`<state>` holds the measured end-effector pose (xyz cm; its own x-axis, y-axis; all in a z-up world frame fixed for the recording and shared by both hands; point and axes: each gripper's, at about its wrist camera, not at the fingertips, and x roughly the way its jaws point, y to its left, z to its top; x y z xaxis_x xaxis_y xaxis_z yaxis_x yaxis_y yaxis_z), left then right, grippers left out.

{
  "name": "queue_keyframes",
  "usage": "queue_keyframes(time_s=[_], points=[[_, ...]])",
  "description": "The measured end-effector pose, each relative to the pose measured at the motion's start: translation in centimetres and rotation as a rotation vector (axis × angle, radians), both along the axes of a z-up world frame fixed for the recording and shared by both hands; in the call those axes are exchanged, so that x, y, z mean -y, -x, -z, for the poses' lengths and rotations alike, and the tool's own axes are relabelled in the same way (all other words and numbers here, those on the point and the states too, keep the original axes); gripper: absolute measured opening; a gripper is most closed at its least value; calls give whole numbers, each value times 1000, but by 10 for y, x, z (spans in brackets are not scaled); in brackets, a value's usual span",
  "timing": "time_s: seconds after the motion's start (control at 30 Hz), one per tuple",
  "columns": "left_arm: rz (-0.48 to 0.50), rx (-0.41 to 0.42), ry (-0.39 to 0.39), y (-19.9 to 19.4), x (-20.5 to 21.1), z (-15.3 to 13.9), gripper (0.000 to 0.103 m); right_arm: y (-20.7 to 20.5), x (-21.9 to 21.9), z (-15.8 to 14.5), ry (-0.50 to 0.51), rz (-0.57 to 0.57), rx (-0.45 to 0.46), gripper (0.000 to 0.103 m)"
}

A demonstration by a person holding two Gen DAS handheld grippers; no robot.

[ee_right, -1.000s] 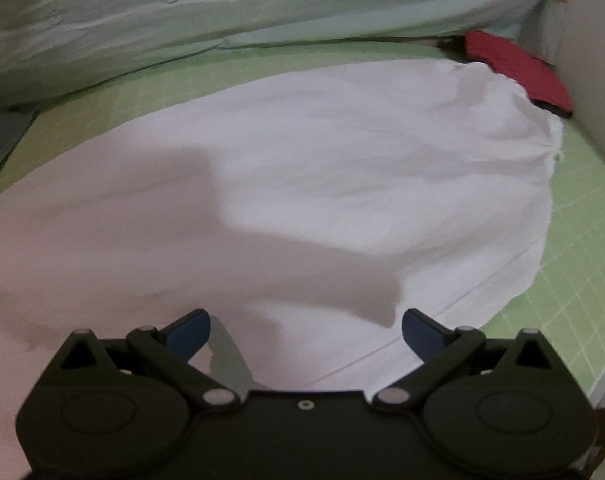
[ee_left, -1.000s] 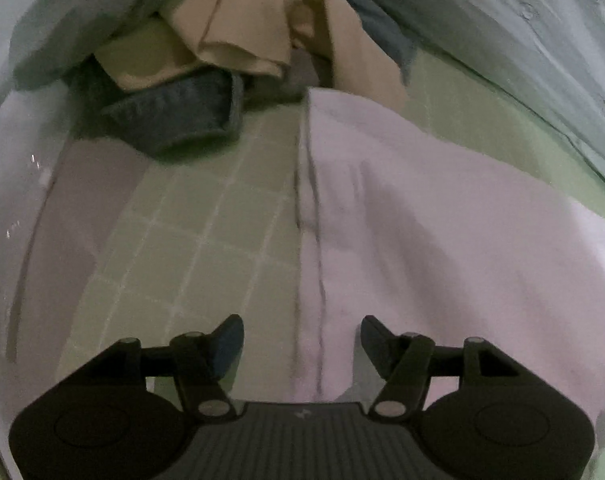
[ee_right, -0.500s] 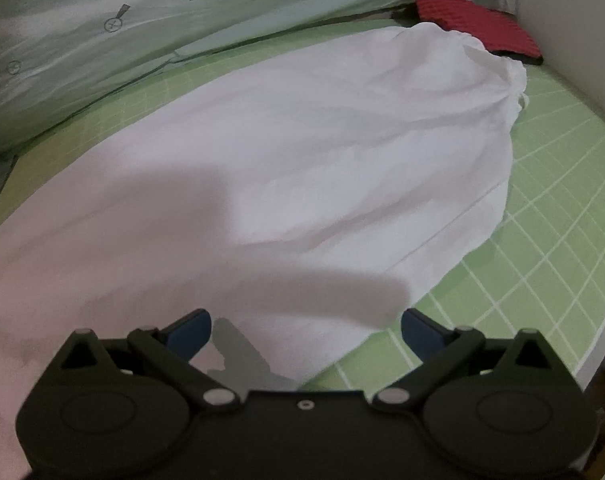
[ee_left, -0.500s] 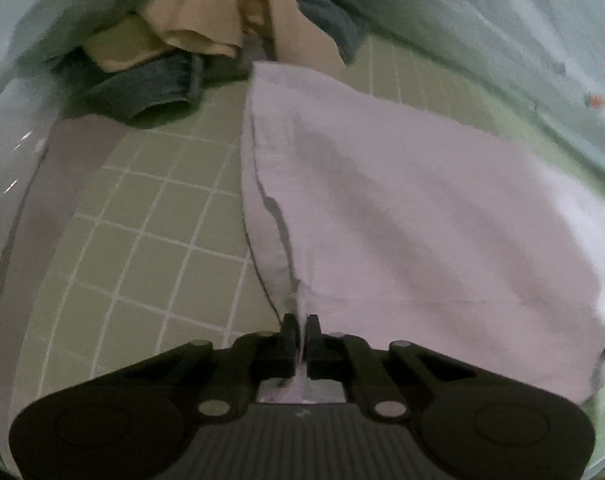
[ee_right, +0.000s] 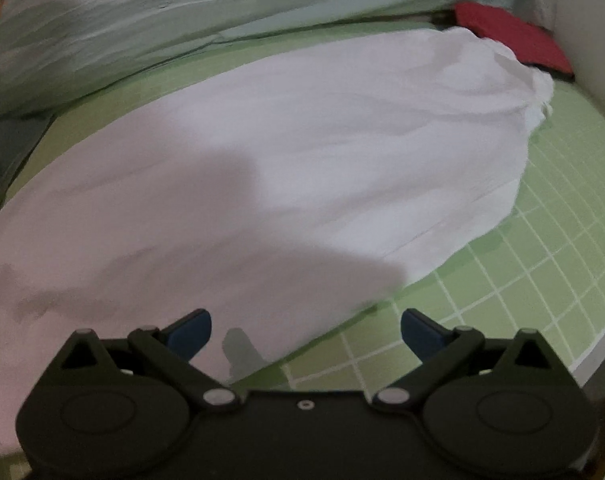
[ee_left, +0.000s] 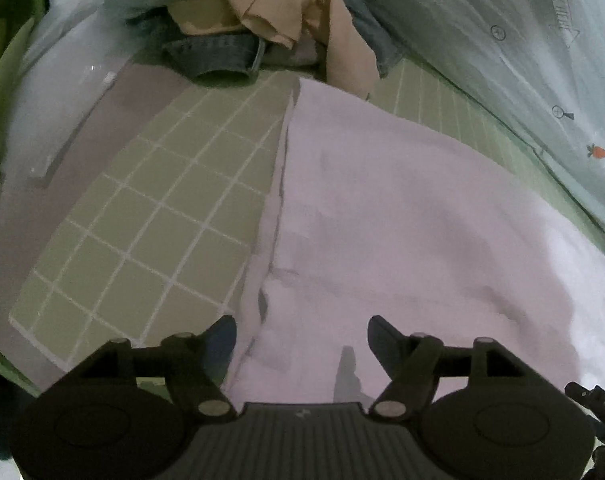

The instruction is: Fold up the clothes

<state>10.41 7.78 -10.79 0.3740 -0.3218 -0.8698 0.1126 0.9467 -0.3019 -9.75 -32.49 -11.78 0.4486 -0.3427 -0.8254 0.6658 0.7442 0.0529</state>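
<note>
A white garment (ee_left: 402, 216) lies spread flat on a green gridded mat (ee_left: 150, 216). Its hemmed left edge runs from the far pile down to my left gripper (ee_left: 302, 334), which stands open just above that edge with nothing between its fingers. In the right wrist view the same white garment (ee_right: 302, 152) stretches across the mat (ee_right: 522, 264), its bunched end at the far right. My right gripper (ee_right: 305, 330) is open over the garment's near edge, holding nothing.
A pile of clothes, tan fabric (ee_left: 298, 16) over blue denim (ee_left: 214, 56), sits at the far end. A pale green carrot-print quilt (ee_right: 142, 20) lines the far side. A red cloth (ee_right: 514, 36) lies at the far right by a white wall. The mat's front edge (ee_right: 582, 360) is near.
My left gripper, shut on the garment's hem half a second ago, has opened and let it go. The right gripper stayed open and shifted toward the garment's near edge.
</note>
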Motion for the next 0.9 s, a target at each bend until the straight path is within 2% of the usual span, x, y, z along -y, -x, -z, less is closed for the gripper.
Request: queue_keyframes(time_s=[0.2, 0.53, 0.67, 0.73, 0.8, 0.9], points=[[23, -65, -23, 5, 6, 13, 73, 6, -7, 0, 16, -35, -9, 102], [65, -83, -22, 10, 19, 16, 73, 26, 0, 3, 14, 9, -31, 102], [40, -89, -33, 12, 22, 15, 71, 26, 7, 5, 6, 12, -29, 102], [-2, -90, -29, 15, 23, 13, 41, 25, 14, 4, 1, 10, -23, 102], [-64, -95, -44, 16, 24, 12, 31, 22, 21, 4, -7, -9, -22, 102], [-176, -114, 20, 20, 17, 14, 19, 23, 40, 3, -11, -31, -21, 102]])
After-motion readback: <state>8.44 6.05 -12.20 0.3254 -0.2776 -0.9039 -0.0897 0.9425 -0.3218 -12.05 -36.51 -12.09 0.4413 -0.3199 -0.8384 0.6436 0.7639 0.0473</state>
